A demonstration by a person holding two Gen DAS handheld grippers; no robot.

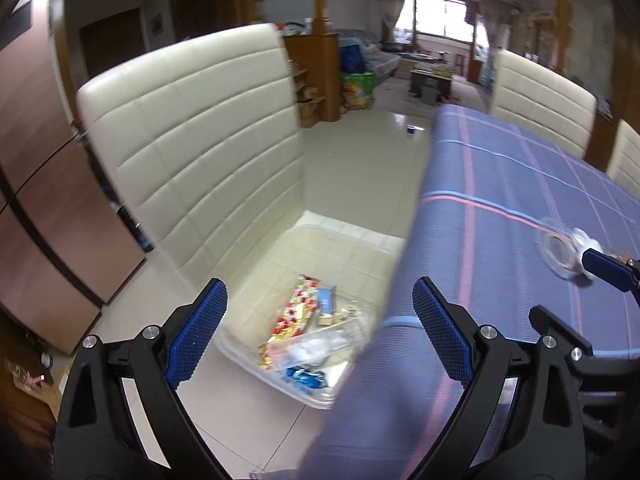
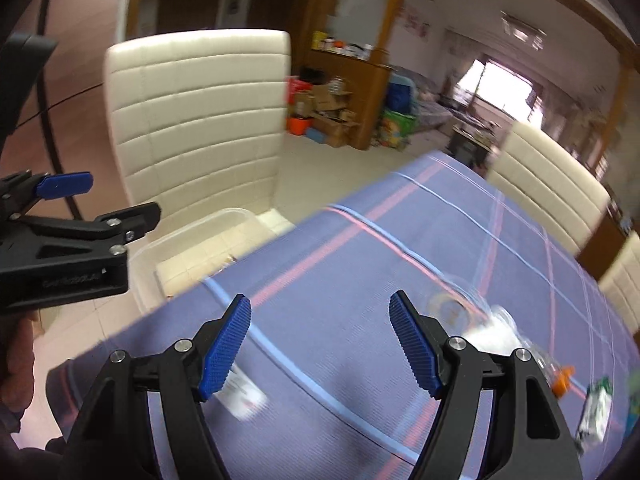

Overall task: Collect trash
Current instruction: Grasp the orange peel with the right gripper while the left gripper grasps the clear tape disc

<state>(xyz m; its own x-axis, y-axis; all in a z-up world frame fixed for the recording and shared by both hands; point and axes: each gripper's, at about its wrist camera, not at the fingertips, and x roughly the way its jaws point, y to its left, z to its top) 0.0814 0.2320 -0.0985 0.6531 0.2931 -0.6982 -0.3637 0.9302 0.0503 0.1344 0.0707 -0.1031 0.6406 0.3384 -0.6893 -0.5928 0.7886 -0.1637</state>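
Left wrist view: my left gripper [image 1: 320, 332] stands wide apart, nothing between its pads.
Bin [image 1: 256, 356]: clear, on the chair [image 1: 192, 152] seat beside the table's [image 1: 520, 208] left edge; wrappers [image 1: 296, 320] lie inside.
Cup [image 1: 568, 252]: clear plastic, blurred, near the table's right edge, by my right gripper's tip.
Right wrist view: my right gripper [image 2: 320, 344] is spread empty over the table.
Trash: white wrapper [image 2: 244, 392] near the front edge; cup and other pieces [image 2: 596, 408] to the right, blurred.
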